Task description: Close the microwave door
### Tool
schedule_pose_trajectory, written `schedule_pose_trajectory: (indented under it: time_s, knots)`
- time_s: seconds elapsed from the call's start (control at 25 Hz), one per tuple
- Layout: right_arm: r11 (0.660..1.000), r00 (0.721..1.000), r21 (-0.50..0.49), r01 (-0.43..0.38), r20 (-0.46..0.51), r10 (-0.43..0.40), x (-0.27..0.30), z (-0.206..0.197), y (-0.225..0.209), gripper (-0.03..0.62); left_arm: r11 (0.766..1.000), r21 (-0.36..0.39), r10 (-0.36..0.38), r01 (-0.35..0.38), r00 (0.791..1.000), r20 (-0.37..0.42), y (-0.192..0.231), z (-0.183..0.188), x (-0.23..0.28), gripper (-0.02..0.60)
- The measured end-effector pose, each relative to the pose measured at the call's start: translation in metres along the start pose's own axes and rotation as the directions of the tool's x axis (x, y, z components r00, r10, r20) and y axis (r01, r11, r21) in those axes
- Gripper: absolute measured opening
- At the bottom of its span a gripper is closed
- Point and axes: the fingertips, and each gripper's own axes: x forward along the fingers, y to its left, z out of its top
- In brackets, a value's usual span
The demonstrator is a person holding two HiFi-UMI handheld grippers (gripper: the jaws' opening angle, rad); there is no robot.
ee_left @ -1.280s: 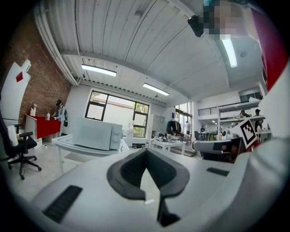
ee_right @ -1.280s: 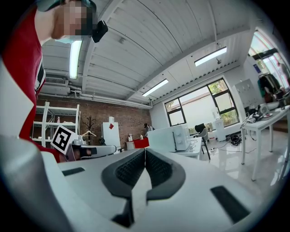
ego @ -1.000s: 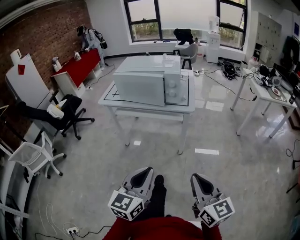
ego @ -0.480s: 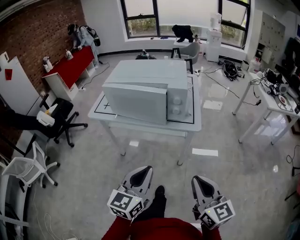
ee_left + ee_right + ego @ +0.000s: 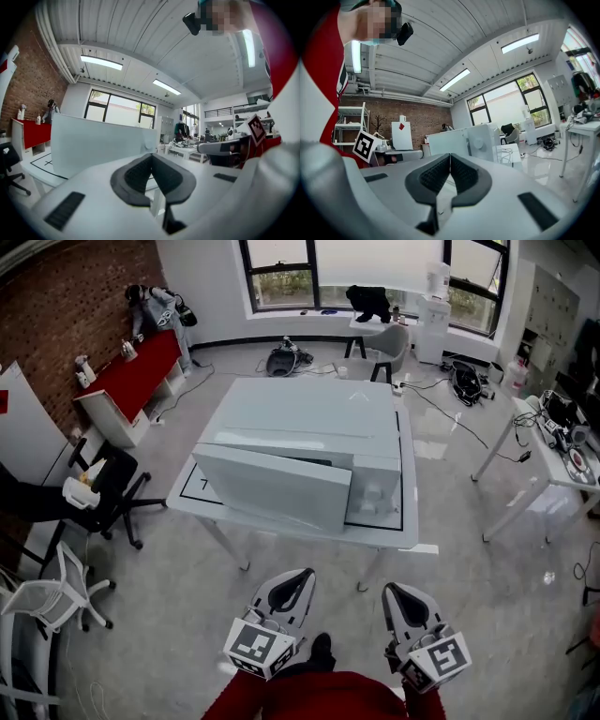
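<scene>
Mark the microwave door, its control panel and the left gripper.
microwave door (image 5: 272,486): head view, middle of its front face.
control panel (image 5: 375,493): head view, middle of its face.
left gripper (image 5: 302,574): head view, at its fingertips.

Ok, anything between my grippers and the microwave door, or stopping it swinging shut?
Nothing visible. Only bare floor separates the left gripper and right gripper from the ajar microwave door. The gap behind it shows nothing, though most is hidden.
</scene>
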Motion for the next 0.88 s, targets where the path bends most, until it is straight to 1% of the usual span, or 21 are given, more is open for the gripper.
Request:
schedule_pose_trajectory:
  time_s: [0.08, 0.24, 0.36, 0.48, 0.76, 0.88]
  knots:
    - [1.0, 1.0, -0.003, -0.001, -0.001, 0.001, 0.018, 0.003, -0.005, 0.014, 1.0, -0.004, -0.009, 0.009, 1.0, -0.003, 0.012, 0.001, 0.012, 0.011]
    - [1.0, 1.0, 0.003, 0.003, -0.019, -0.002, 0.041, 0.001, -0.011, 0.014, 0.999, -0.034, -0.019, 0.018, 1.0, -0.017, 0.028, -0.001, 0.027, 0.011]
    - [1.0, 1.0, 0.006, 0.013, -0.023, -0.013, 0.052, -0.001, -0.015, 0.014, 0.998, -0.065, -0.015, 0.012, 0.999, -0.033, 0.04, -0.007, 0.037, 0.011]
    - [1.0, 0.999, -0.001, 0.025, -0.03, -0.025, 0.058, -0.003, -0.017, 0.014, 0.997, -0.073, -0.012, 0.009, 0.999, -0.041, 0.048, -0.01, 0.043, 0.012]
    - [0.999, 0.998, -0.014, 0.053, -0.046, -0.053, 0.057, 0.001, -0.026, 0.014, 0.998, -0.06, -0.024, 0.021, 0.999, -0.049, 0.05, -0.008, 0.053, 0.012]
    - [0.998, 0.997, -0.006, 0.057, -0.046, -0.057, 0.057, 0.004, -0.03, 0.014, 0.996, -0.089, -0.019, 0.015, 0.999, -0.037, 0.049, -0.004, 0.054, 0.012]
